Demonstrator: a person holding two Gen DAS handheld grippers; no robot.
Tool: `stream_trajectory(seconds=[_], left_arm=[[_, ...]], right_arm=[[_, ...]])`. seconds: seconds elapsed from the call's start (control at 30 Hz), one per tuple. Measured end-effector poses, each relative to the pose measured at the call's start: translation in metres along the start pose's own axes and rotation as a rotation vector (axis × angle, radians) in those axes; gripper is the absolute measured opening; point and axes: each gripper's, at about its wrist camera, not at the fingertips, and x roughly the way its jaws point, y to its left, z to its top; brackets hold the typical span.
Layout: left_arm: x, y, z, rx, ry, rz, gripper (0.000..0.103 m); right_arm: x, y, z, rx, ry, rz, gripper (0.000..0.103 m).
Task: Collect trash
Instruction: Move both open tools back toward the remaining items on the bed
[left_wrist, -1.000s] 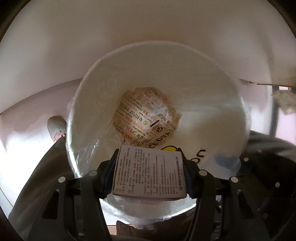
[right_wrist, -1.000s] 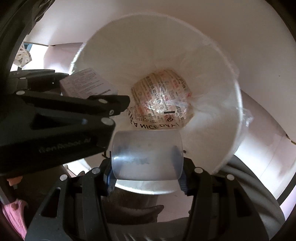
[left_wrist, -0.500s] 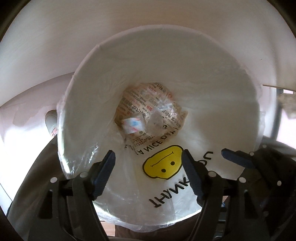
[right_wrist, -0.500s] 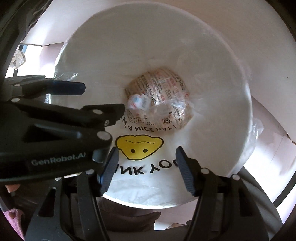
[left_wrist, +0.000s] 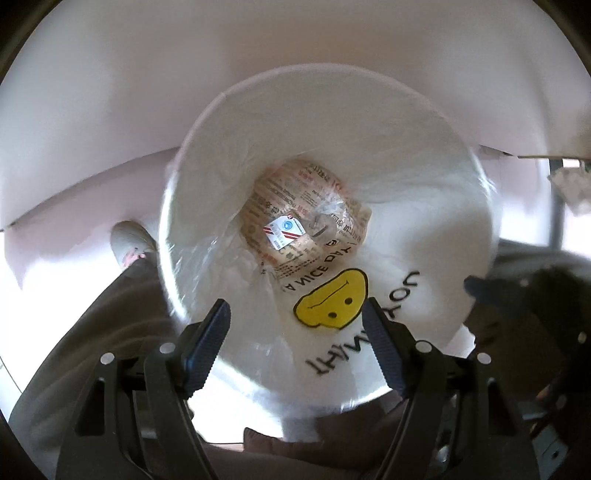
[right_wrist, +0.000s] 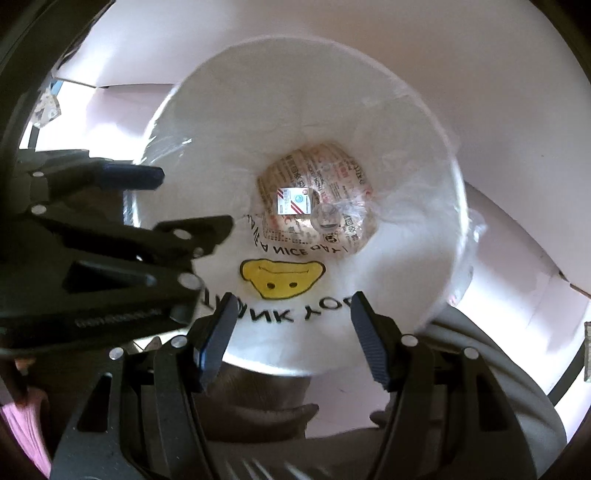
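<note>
Bin (left_wrist: 207, 155) below, small box (left_wrist: 286, 229) inside, left claw (left_wrist: 297, 325) apart, right claw (right_wrist: 291, 317) apart, both empty

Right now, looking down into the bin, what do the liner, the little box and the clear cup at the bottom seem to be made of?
Liner: thin white plastic film, slightly glossy; it wrinkles and carries a printed smiley. Little box: likely printed cardboard, matte, with flat faces and sharp edges. Clear cup: apparently transparent plastic, shiny, since print shows through it. The bin itself looks like smooth white plastic, though the liner hides most of it.
</note>
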Motion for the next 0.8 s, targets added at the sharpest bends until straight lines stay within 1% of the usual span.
stream_trajectory(seconds=[0.1,0.23,0.37,0.43,0.53,0.63,0.7,0.8], left_arm=[[-0.02,-0.002,-0.014,0.041,-0.04,0.033,0.076],[-0.046,-0.007,-0.03,0.077,-0.094,0.053,0.076],[-0.081,-0.013,-0.046,0.113,-0.172,0.066,0.076],[-0.092,-0.018,-0.054,0.129,-0.202,0.079,0.076],[-0.115,-0.022,-0.064,0.152,-0.258,0.085,0.076],[-0.141,-0.026,-0.073,0.162,-0.314,0.084,0.076],[-0.163,-0.027,-0.077,0.164,-0.364,0.085,0.076],[-0.196,-0.029,-0.079,0.167,-0.434,0.088,0.076]], right_arm=[[-0.016,0.003,-0.016,-0.024,-0.026,-0.02,0.064],[-0.041,0.004,-0.035,-0.047,-0.079,-0.053,0.064],[-0.066,0.005,-0.048,-0.06,-0.129,-0.061,0.064],[-0.077,0.009,-0.053,-0.073,-0.154,-0.068,0.064],[-0.1,0.015,-0.062,-0.096,-0.208,-0.089,0.064],[-0.129,0.017,-0.069,-0.103,-0.268,-0.086,0.064],[-0.141,0.017,-0.071,-0.109,-0.303,-0.089,0.064],[-0.171,0.019,-0.075,-0.12,-0.371,-0.101,0.064]])
